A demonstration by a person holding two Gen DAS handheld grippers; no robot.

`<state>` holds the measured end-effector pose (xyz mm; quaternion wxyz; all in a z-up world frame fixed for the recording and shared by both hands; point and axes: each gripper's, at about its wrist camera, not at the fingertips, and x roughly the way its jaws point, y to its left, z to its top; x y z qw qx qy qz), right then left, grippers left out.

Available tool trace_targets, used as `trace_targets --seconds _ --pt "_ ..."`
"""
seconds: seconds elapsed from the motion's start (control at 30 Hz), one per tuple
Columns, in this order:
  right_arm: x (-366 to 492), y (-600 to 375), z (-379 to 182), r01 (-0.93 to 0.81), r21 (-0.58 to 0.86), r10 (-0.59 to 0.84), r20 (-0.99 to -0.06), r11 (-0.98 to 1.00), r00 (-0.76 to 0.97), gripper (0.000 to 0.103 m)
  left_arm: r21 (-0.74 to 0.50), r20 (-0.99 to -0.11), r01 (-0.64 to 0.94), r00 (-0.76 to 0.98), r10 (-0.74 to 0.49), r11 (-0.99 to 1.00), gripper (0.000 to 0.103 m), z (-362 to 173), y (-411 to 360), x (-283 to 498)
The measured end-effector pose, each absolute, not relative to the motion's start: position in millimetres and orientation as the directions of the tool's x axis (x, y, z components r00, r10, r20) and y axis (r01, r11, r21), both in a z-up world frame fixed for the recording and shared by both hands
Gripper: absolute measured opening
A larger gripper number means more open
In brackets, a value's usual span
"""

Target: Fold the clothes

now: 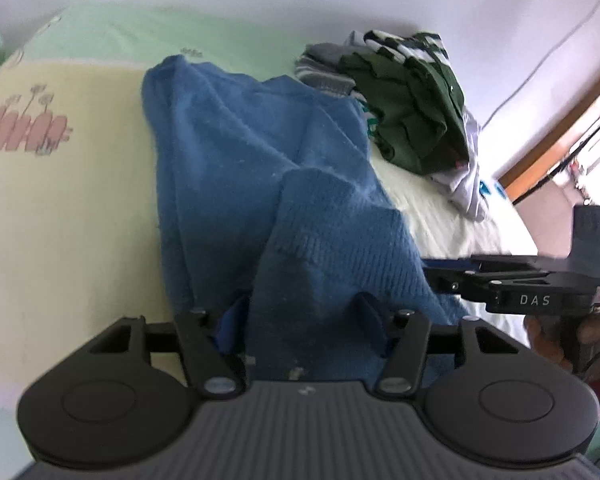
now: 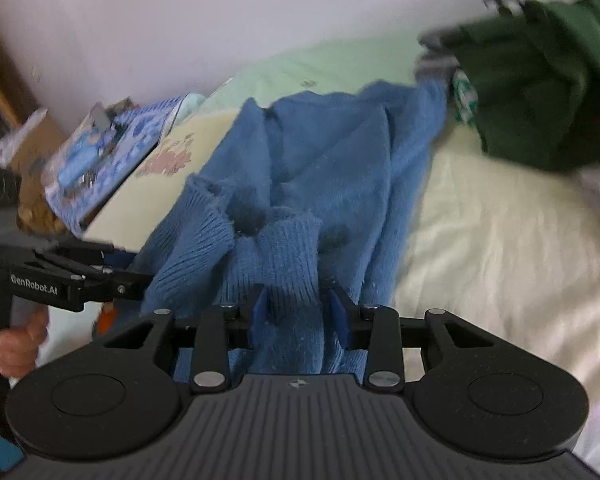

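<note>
A: Left gripper has a ribbed edge of the blue sweater bunched between its fingers, clamped on the knit. The sweater runs away from it across the bed, lumpy, partly lifted.

B: Risk there?

A: The knit is thick and stretchy. Pull hard and I'd expect it to slide off the pads, or stretch and drag crooked.

B: And the right one?

A: Right gripper is clenched on another ribbed bit, beside what looks like the neck hole. The two tools sit near each other, so they could knock together if they cross.

B: Room to move?

A: To the left, plenty of bare bed. A box sits at the bed's far left edge, so a wide sweep could hit it. To the right, the green pile touches the sweater's far corner and could get dragged. Near right, bare bed to its edge.
</note>
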<state>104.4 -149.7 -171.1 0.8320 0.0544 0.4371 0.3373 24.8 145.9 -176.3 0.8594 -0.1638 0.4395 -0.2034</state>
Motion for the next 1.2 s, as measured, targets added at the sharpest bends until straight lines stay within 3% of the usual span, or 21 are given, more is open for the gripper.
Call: trace_targets --seconds 0.07,0.13,0.17,0.27,0.4,0.53,0.77,0.83,0.93,1.0,1.03,1.2 --pt "105.0 -154.2 -172.5 -0.472 0.450 0.633 -0.682 0.758 0.366 0.034 -0.477 -0.682 0.194 0.534 -0.500 0.857 0.042 -177.0 147.9 23.8" --pt "102.7 -157.9 -170.7 -0.447 0.498 0.659 -0.663 0.743 0.356 0.018 -0.493 -0.673 0.185 0.538 -0.507 0.850 0.029 -177.6 149.2 21.1" --pt "101.1 -159.6 -169.2 -0.439 0.517 0.671 -0.651 0.734 0.355 0.018 -0.497 -0.669 0.178 0.544 -0.506 0.849 0.022 -176.1 150.7 18.6" --pt "92.8 -167.6 -158.4 -0.430 0.537 0.687 -0.609 0.725 0.397 0.016 -0.488 -0.662 0.159 0.574 -0.482 0.858 0.015 -168.1 155.6 8.1" --pt "82.0 -181.5 -145.2 -0.407 0.526 0.665 -0.576 0.747 0.475 0.015 -0.443 -0.662 0.133 0.618 -0.424 0.887 0.011 -157.4 164.5 -9.7" --pt "84.8 -183.9 -155.4 -0.361 0.518 0.630 -0.599 0.776 0.495 0.014 -0.428 -0.679 0.112 0.615 -0.401 0.897 0.011 -166.3 168.6 -14.0" --pt "99.8 -176.1 -182.6 -0.297 0.499 0.577 -0.641 0.814 0.506 0.018 -0.433 -0.691 0.083 0.608 -0.390 0.897 0.021 -178.1 172.5 -12.0" --pt "98.5 -177.9 -176.5 -0.295 0.481 0.561 -0.645 0.826 0.519 0.024 -0.445 -0.692 0.072 0.605 -0.393 0.893 0.024 -173.1 178.4 -13.7" --pt "85.1 -185.3 -157.3 -0.336 0.442 0.553 -0.621 0.832 0.555 0.027 -0.373 -0.685 0.077 0.650 -0.330 0.925 0.028 -153.8 180.1 -20.1" --pt "73.7 -189.3 -143.9 -0.377 0.410 0.557 -0.603 0.830 0.571 0.027 -0.314 -0.658 0.103 0.693 -0.294 0.944 0.017 -139.6 172.9 -26.3" --pt "67.3 -187.2 -140.2 -0.418 0.392 0.571 -0.607 0.820 0.552 0.027 -0.283 -0.643 0.115 0.714 -0.277 0.952 0.017 -132.5 169.2 -29.4" --pt "47.6 -166.8 -138.4 -0.558 0.292 0.584 -0.666 0.777 0.464 0.026 -0.305 -0.633 0.218 0.681 -0.368 0.927 0.019 -138.5 137.7 -24.1"
